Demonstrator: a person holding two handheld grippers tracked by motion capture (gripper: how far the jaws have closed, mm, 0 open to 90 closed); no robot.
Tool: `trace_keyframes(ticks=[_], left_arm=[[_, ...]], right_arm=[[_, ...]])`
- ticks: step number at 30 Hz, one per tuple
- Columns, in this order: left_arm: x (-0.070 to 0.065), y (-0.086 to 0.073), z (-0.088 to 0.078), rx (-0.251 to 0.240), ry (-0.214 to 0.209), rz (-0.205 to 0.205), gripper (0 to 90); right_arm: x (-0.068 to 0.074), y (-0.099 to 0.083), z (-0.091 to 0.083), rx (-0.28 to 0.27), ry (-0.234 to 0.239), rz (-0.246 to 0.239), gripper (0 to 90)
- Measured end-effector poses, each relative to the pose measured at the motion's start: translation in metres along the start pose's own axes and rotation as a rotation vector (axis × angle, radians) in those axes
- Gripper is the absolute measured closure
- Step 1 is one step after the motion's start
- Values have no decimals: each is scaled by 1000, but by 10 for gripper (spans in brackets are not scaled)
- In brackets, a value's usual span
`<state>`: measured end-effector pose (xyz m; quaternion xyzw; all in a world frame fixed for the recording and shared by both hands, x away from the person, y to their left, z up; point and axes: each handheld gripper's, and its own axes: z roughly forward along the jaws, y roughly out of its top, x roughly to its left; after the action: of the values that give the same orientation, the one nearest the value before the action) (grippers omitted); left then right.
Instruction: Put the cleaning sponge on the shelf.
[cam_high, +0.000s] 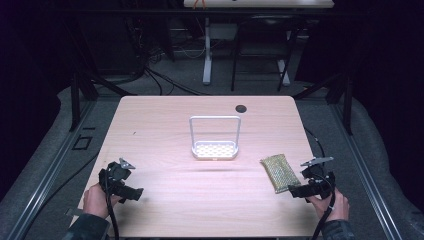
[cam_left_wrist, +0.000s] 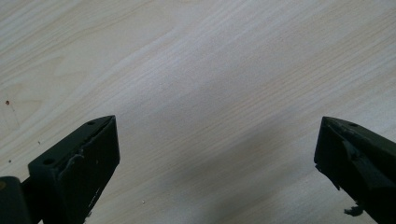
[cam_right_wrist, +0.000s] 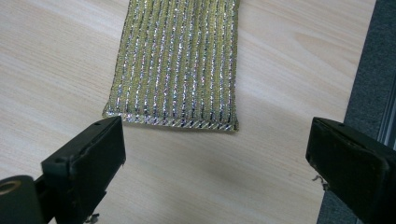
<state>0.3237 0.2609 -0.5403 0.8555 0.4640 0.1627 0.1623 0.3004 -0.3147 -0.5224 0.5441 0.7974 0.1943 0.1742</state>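
Note:
A glittery yellow-green scouring sponge lies flat on the table at the right. A white sponge holder with a tall wire frame stands at the table's middle. My right gripper hovers just behind the sponge's near end, open. In the right gripper view the sponge lies ahead of the wide-apart jaws, with nothing between them. My left gripper is held at the front left, open over bare wood.
A dark round cable hole sits near the table's far edge. The table's right edge runs close beside the right gripper, with grey floor beyond. Desk legs and cables stand behind the table.

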Motion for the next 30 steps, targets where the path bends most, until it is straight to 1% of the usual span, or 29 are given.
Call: trace_keyframes(ticks=[7, 13, 16, 19, 20, 24, 25, 26, 27, 30], left_arm=[[0, 0, 0, 0, -6, -1, 0], [0, 1, 1, 1, -5, 1, 0], [-1, 1, 1, 4, -8, 3, 0], [-1, 2, 1, 2, -9, 3, 0], [-1, 2, 1, 2, -9, 3, 0], [0, 2, 1, 1, -10, 2, 0], [0, 2, 1, 1, -10, 2, 0], [0, 2, 1, 2, -9, 1, 0], [0, 2, 2, 1, -9, 2, 0], [-1, 2, 2, 5, -11, 4, 0]], right_arm=[[1, 2, 2, 11, 25, -4, 4], [3, 5, 5, 8, 38, -15, 0], [3, 8, 8, 12, 55, -17, 0], [4, 13, 13, 13, 71, -20, 0], [4, 14, 15, 17, 72, -27, 0], [6, 19, 20, 16, 82, -26, 0], [7, 21, 22, 17, 84, -32, 0], [7, 23, 24, 22, 83, -36, 0], [8, 27, 30, 30, 97, -36, 0], [9, 30, 38, 56, 108, -36, 0]])
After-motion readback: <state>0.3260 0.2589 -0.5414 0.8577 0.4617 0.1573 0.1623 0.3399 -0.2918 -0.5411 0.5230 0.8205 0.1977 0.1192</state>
